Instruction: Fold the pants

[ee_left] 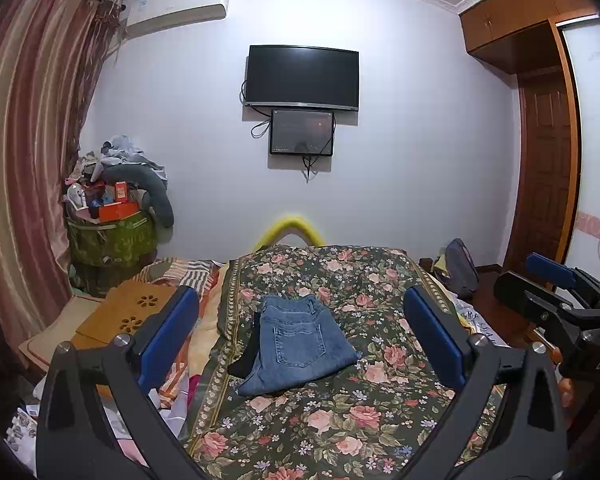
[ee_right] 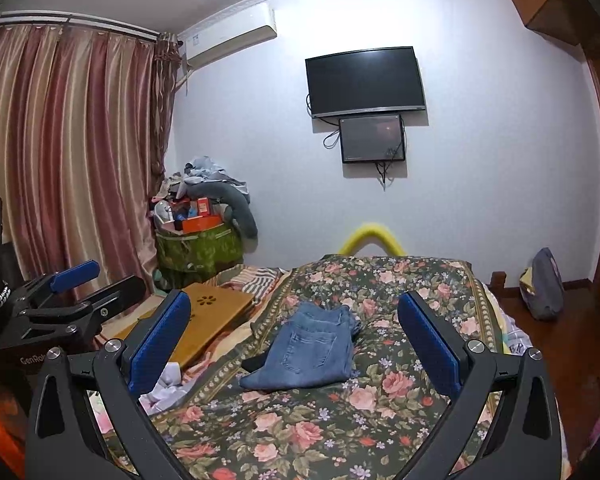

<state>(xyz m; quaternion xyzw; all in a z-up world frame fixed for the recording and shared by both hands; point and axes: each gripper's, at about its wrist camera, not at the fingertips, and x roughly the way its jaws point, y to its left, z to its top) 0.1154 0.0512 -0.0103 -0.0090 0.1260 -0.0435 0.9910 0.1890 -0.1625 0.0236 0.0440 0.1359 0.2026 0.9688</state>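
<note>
Blue jeans (ee_left: 298,344) lie folded into a compact stack on the floral bedspread (ee_left: 340,420), back pocket up, with a dark item (ee_left: 246,358) poking out from under their left side. The right wrist view has the same jeans (ee_right: 314,350) mid-bed. My left gripper (ee_left: 300,320) is open, raised above and short of the jeans, holding nothing. Open too is my right gripper (ee_right: 294,324), empty and hovering short of the jeans. Each gripper appears at the edge of the other's view: the right one (ee_left: 556,280) at far right, the left one (ee_right: 80,276) at far left.
A wooden lap desk (ee_left: 128,312) and striped bedding lie left of the bedspread. A cluttered green bin (ee_left: 108,236) stands in the corner by the curtains (ee_left: 24,152). A backpack (ee_right: 544,284) sits on the floor at right. Two screens hang on the far wall (ee_left: 400,140).
</note>
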